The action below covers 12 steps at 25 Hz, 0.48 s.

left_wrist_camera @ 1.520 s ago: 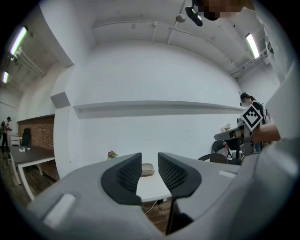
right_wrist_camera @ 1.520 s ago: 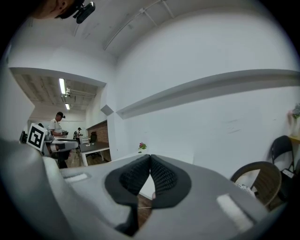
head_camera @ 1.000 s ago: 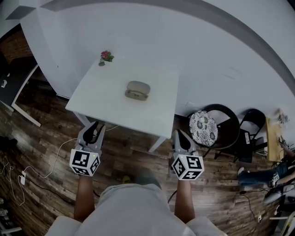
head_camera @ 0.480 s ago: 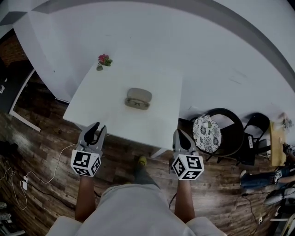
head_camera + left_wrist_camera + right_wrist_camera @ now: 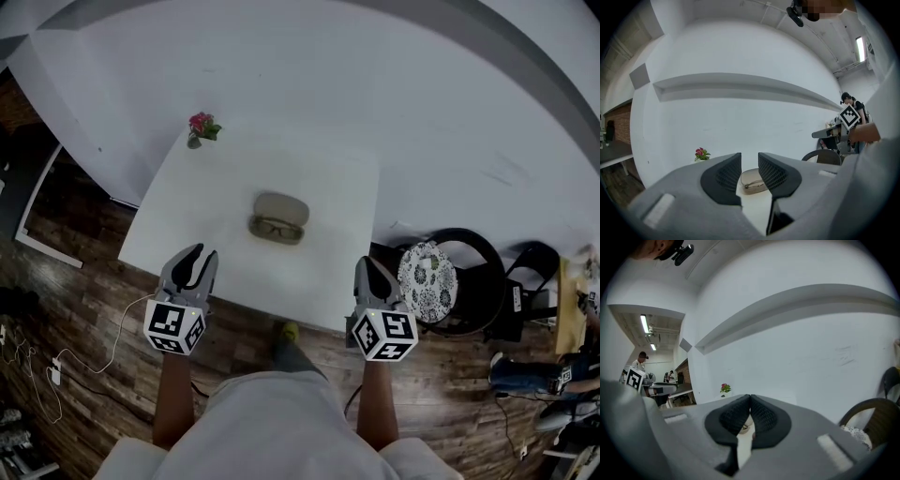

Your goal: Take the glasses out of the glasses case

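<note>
Both grippers had moved forward to the white table's (image 5: 178, 202) near edge. Left gripper (image 5: 197, 258) was slightly open and empty; right gripper (image 5: 367, 264) was closed and empty. The open glasses case (image 5: 282, 205), glasses (image 5: 276, 227) inside, lay ahead between them, lengthwise left-to-right.

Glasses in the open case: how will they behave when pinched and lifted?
The glasses look thin-framed, so probably light but fragile; pinch gently. They lie in the open glasses case, likely stiff enough to lift whole. The glasses case rests on a smooth table, so it may slide.
</note>
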Each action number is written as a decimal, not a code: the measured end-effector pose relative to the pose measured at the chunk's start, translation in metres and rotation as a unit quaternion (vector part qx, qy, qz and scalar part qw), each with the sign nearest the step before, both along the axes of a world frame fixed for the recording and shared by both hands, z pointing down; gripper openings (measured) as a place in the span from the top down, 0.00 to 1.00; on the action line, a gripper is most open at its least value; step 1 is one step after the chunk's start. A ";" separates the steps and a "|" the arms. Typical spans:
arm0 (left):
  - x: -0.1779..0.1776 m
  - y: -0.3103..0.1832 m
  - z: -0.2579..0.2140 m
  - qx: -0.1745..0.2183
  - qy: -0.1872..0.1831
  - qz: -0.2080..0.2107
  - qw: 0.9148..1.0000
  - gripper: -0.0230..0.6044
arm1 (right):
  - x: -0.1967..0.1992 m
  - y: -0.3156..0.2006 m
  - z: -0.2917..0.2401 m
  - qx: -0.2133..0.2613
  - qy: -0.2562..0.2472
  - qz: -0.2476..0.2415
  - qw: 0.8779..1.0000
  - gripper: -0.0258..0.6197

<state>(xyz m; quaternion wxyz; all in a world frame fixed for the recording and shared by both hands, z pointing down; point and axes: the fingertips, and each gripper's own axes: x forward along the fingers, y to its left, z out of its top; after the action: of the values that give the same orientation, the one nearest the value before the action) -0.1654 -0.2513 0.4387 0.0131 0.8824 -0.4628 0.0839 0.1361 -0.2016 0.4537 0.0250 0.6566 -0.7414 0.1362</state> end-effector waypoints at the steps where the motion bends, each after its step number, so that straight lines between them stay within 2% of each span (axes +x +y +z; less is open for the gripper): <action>1: 0.005 -0.008 0.002 -0.003 -0.003 0.001 1.000 0.77 | 0.003 -0.010 0.002 -0.003 -0.002 -0.003 1.000 0.96; 9: 0.040 -0.065 0.013 -0.022 -0.024 -0.001 0.999 0.77 | 0.030 -0.072 0.019 -0.020 -0.012 -0.023 0.999 0.96; 12: 0.058 -0.078 0.019 -0.023 -0.057 0.007 0.998 0.77 | 0.040 -0.088 0.025 -0.026 -0.017 -0.029 0.999 0.96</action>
<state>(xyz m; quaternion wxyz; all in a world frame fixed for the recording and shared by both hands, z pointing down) -0.1072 -0.3291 0.4578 0.0065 0.8787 -0.4547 0.1450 0.1761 -0.2900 0.4790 0.0330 0.6313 -0.7569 0.1658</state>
